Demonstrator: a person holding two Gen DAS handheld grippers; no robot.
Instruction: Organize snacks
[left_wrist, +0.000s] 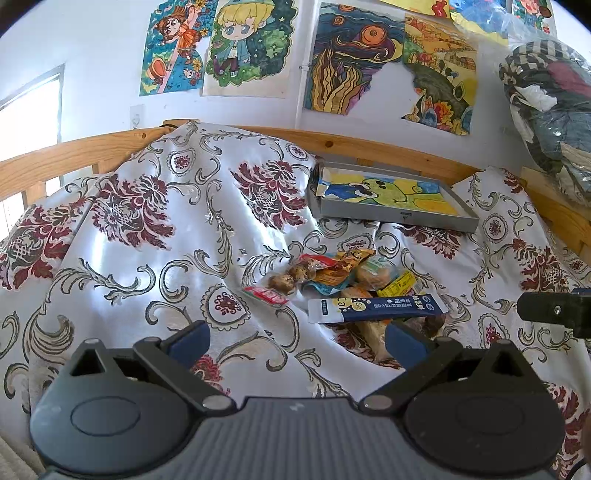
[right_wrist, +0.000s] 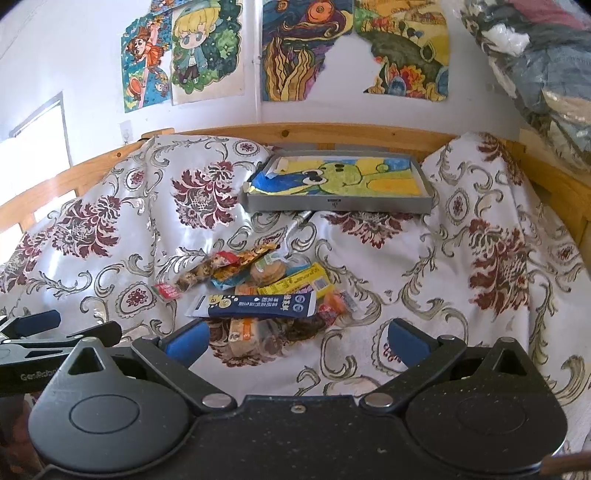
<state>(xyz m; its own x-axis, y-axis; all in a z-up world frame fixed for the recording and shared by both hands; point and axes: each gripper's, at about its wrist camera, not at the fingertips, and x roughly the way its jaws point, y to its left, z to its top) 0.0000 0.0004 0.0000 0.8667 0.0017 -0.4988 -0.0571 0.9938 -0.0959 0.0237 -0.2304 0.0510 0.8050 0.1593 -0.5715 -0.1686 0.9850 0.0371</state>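
A pile of snack packets (right_wrist: 258, 284) lies mid-bed on a floral bedspread (right_wrist: 461, 266), a long navy sachet (right_wrist: 255, 305) on its near side. Behind it, by the wooden headboard (right_wrist: 314, 133), sits a grey tray (right_wrist: 338, 205) lined with a drawing. Left gripper (left_wrist: 297, 341) and right gripper (right_wrist: 295, 339) hover near, jaws spread wide, empty.
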